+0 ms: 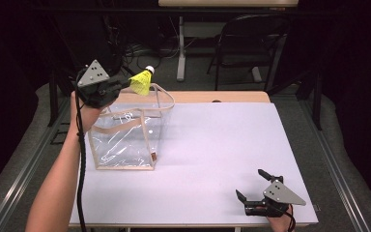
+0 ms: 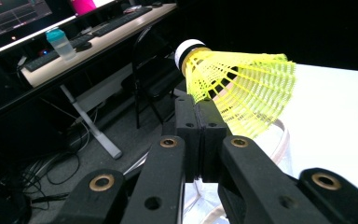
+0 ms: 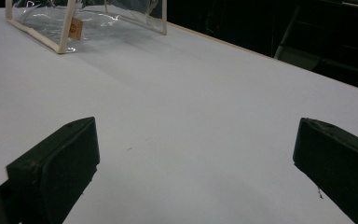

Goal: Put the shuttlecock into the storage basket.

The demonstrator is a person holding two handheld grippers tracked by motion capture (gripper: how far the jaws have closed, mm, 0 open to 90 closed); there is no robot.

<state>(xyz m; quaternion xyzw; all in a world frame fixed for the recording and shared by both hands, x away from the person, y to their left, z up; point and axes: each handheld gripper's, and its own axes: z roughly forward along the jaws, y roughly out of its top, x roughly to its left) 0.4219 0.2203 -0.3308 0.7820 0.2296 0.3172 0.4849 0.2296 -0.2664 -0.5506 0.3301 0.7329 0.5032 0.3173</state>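
Evidently for dropping in, the left gripper (image 1: pixel 124 85) pinches the shuttlecock's (image 1: pixel 141 81) skirt above the bag (image 1: pixel 125 137) near the tabletop's (image 1: pixel 212 145) far-left corner; the right gripper (image 1: pixel 252 186) rests wide open, empty, by the near-right corner.

shuttlecock (image 1: pixel 141 82): neon yellow mesh skirt, white cap with black band
bag (image 1: pixel 125 140): clear, cream trim, small brown tag
bench (image 1: pixel 212 159): pale lilac-white top, light wood edge
left gripper (image 1: pixel 121 85): black, grey plate
right gripper (image 1: pixel 253 186): black, grey plate
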